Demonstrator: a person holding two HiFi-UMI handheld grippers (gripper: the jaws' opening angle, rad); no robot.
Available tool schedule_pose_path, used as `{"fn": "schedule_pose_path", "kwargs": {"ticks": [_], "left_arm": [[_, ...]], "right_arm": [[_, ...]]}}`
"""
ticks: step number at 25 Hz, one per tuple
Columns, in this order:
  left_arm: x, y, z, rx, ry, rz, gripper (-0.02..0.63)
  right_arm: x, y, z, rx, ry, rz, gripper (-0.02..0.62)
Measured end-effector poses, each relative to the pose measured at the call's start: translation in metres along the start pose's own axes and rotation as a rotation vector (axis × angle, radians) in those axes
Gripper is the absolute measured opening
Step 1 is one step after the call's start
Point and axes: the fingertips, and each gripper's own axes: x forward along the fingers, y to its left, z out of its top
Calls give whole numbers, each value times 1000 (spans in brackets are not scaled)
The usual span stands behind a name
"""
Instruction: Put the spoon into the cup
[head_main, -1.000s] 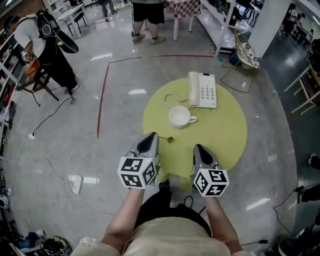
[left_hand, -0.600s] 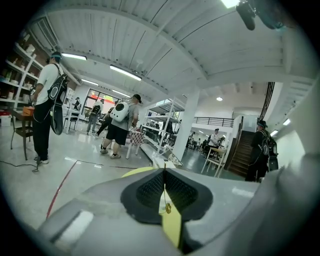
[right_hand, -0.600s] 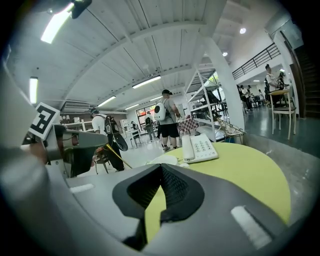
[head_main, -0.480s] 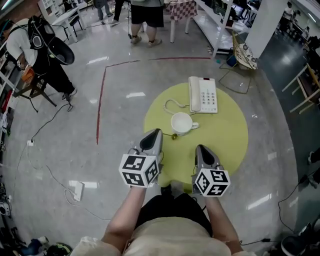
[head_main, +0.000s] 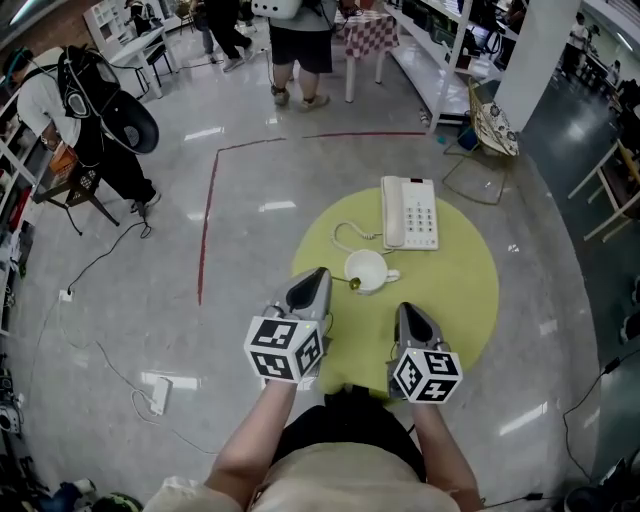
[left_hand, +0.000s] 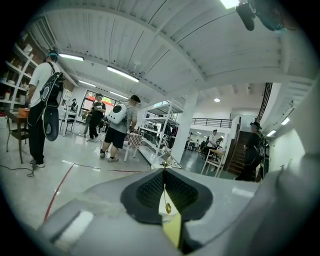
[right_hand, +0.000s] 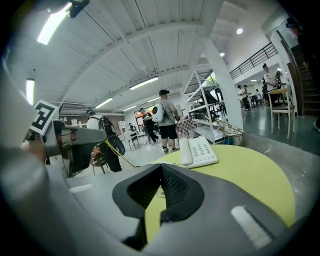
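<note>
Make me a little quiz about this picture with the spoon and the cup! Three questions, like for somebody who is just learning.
1. True or false: the cup lies tipped over on its side.
2. What holds the spoon? A: the left gripper. B: a bare hand. C: nothing, it lies flat on the table.
3. Fill in the word: on the yellow table, just beyond the cup, lies a white ____.

Key
1. False: it stands upright with its opening up.
2. A: its jaws are shut on the thin handle.
3. telephone
</note>
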Motion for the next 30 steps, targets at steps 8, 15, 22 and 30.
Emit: {"fn": "schedule_pose_path", "kwargs": {"ticks": [8,15,22,30], "left_arm": [[21,4,10,4,-2,8,6],[40,4,15,3,7,2,6],[58,1,6,-8,37,1,6],[77,4,-8,-25,89,6,6]], "right_arm": [[16,-10,16,-6,-3,8,-2],[26,-17,20,0,9,7,-1],[34,-29,17,9,36,4,-1],[47,-38,16,14,53,9,0]]}}
